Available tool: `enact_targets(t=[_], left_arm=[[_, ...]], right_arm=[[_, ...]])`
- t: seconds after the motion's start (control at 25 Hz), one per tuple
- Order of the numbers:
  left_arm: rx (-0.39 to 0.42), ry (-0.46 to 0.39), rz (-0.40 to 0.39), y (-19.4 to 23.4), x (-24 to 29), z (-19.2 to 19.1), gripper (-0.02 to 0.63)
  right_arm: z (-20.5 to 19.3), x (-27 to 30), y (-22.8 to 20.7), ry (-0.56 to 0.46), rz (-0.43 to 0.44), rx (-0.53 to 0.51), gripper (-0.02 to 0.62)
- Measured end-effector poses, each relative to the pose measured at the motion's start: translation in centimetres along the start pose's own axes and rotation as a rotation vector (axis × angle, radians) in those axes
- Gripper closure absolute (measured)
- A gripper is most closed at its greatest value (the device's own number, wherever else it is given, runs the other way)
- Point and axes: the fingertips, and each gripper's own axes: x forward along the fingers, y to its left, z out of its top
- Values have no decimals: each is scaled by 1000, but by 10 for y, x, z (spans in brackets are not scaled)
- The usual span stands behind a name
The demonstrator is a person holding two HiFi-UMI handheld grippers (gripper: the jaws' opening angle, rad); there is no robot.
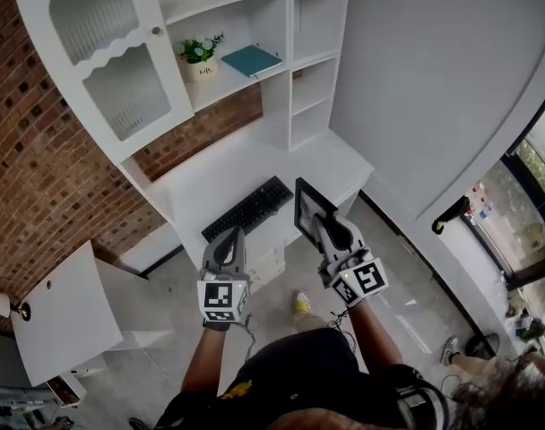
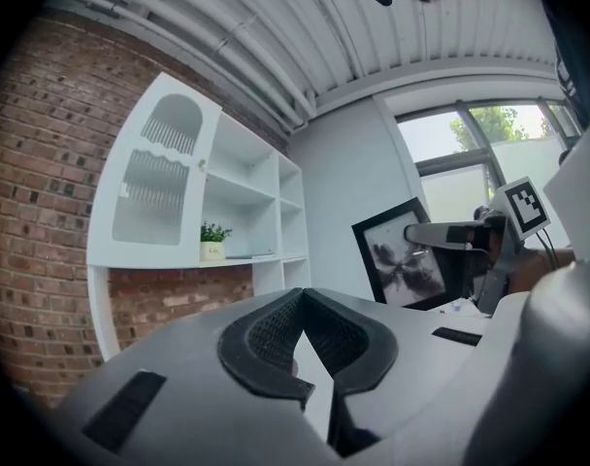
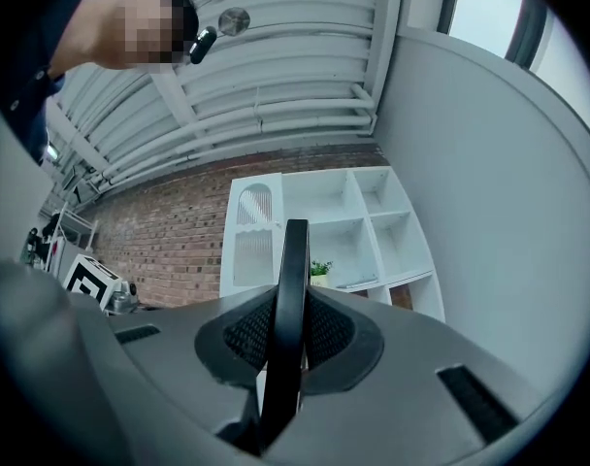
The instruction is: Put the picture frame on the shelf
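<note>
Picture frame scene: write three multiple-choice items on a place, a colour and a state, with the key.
1. The potted plant stands: A on the floor; B on the desk; C on a shelf beside the book.
2. The book is: A teal; B red; C yellow.
3. The right tool is: A open and empty; B shut on the picture frame; C shut on the book.
Key: 1 C, it sits next to the book in the head view; 2 A, its cover is teal; 3 B, the frame's edge is clamped between its pads.
</note>
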Motion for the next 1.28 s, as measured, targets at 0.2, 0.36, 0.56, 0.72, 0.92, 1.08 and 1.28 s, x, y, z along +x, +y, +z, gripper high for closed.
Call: enact_targets(t=[0.2,0.36,0.56,0.72,0.92,1.08,1.28], left_arm=[[-15,11,36,14,85,6,588],[-7,21,72,25,142,6,588],[-4,32,138,43,183,10,588],[-10,29,203,68,196,11,588],[-31,42,248,97,203,1,588],[-29,28,245,118,213,2,588],[-22,16,232,132,218,7,588]], right_arm=[[-4,58,-66,19,41,-6,552],[-16,97,-117,20,61,15,552],[-16,141,-156,-4,104,58,552],[-11,173,-167,-25,132,83,552],[-27,194,-171,21,138,57,553],[-27,219,-165,0,141,65,552],[-35,240,-155,22,151,36,552]])
